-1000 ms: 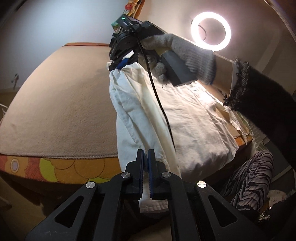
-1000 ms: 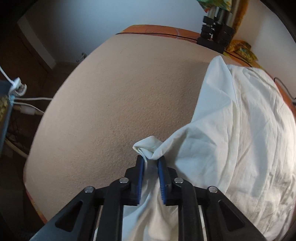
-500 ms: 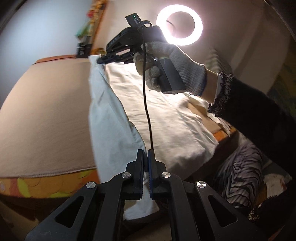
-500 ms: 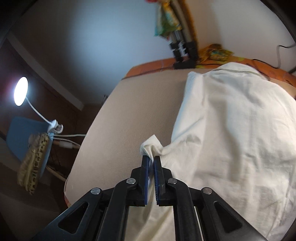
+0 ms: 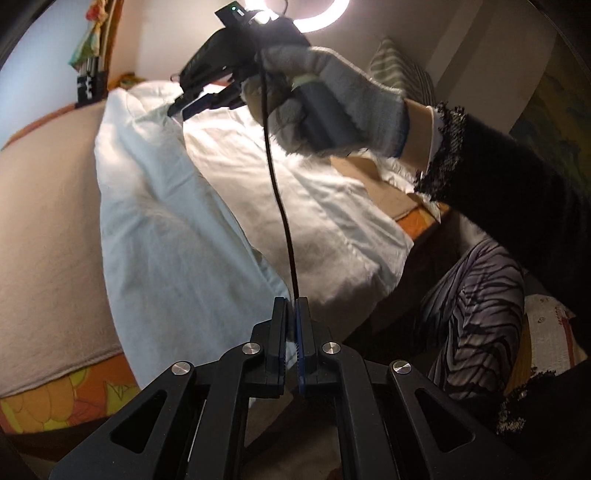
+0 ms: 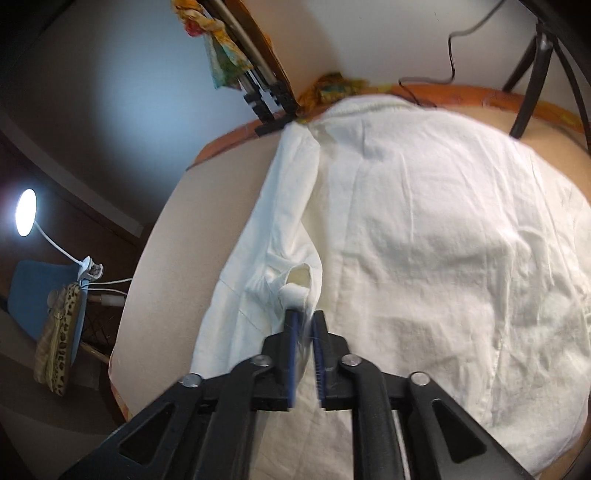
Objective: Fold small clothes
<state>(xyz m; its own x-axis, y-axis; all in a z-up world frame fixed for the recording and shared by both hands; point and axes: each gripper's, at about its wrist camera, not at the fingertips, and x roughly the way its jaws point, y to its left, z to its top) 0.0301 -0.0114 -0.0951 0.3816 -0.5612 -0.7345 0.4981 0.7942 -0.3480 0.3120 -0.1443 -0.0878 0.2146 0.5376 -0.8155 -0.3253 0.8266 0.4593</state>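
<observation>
A white garment point(image 5: 173, 236) lies on the beige table point(image 5: 44, 206), one side folded over into a long band. My left gripper point(image 5: 291, 314) is shut on the garment's near edge, at the table's front. My right gripper point(image 5: 181, 107), held by a gloved hand, pinches the band's far end, a little above the cloth. In the right wrist view, the right gripper point(image 6: 303, 320) holds a bunched fold of the white garment point(image 6: 424, 258) between its blue pads point(image 6: 292, 332), the jaws slightly apart around the cloth.
A ring light point(image 5: 306, 14) shines behind the right hand, its black cable point(image 5: 280, 206) hanging across the view. A tripod point(image 6: 266, 96) and coloured cloth stand at the table's far edge. A lamp point(image 6: 26, 212) and a blue chair point(image 6: 40, 291) are off the table's left side.
Both grippers have carried the garment's side edge to the right, over the body, laying the band across it. The right gripper's jaws now stand a little wider.
</observation>
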